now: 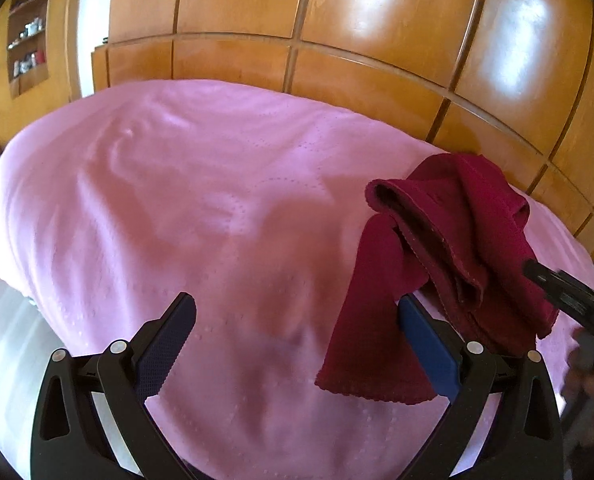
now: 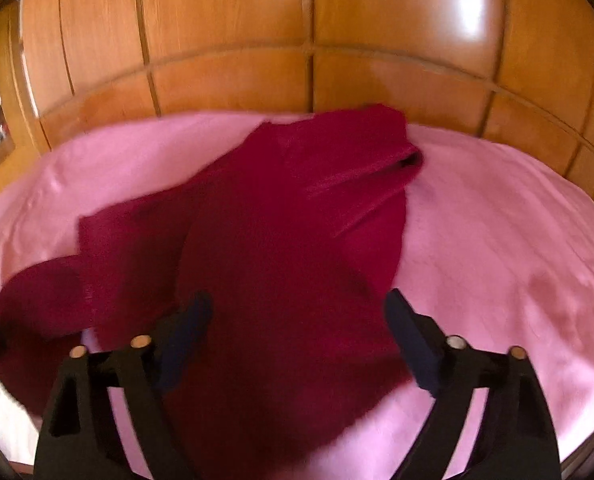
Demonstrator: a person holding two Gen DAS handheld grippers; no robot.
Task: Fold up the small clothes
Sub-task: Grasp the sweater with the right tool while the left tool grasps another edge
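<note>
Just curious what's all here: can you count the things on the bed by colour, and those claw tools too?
Dark red garment, crumpled: 1
Pink bedspread: 1
Black claws with blue pads, left claw and right claw, both open: 2
Total: 4

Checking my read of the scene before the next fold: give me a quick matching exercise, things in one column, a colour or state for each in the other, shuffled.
Things:
1. garment
2. bed cover
3. wardrobe
4. left gripper

Colour or state:
A. glossy orange-brown wood panels behind the bed
B. jaws apart, cloth draped over one finger
C. dark red, crumpled, lying on the bed
D. pink, spread over the bed

Pairs: 1-C, 2-D, 3-A, 4-B
</note>
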